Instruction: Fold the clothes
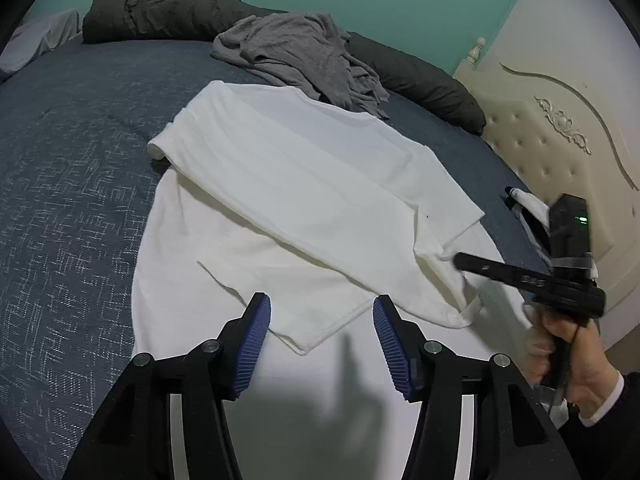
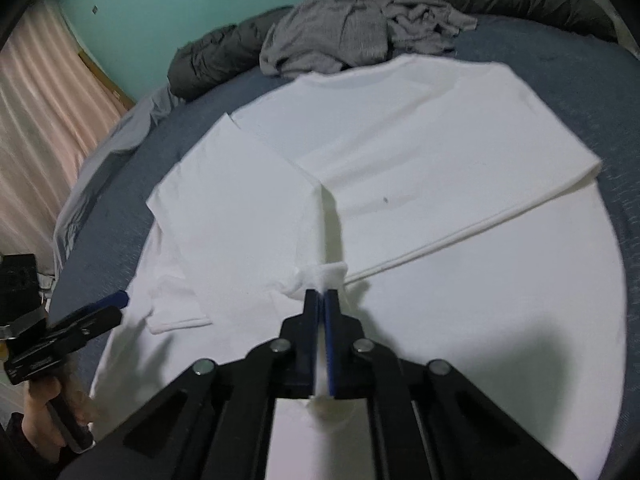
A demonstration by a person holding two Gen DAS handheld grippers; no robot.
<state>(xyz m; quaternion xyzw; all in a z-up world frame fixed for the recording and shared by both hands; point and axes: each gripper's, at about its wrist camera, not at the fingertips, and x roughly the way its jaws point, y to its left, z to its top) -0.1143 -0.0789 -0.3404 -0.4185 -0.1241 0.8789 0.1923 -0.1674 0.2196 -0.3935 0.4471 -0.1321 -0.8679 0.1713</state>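
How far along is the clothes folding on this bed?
Partway. The white cotton T-shirt lies spread on the blue quilted bedcover with one side already folded over. The right gripper is shut on a bunched fold of it, while the left gripper hangs open above the hem. The crumpled grey knit garment behind looks untouched.

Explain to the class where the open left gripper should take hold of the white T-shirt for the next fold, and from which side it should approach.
Grip the hem corner of the folded-over flap of the white T-shirt, probably coming in low from the near side. That corner points toward the open left gripper and lies between its fingers, while the right gripper already pinches bunched fabric.
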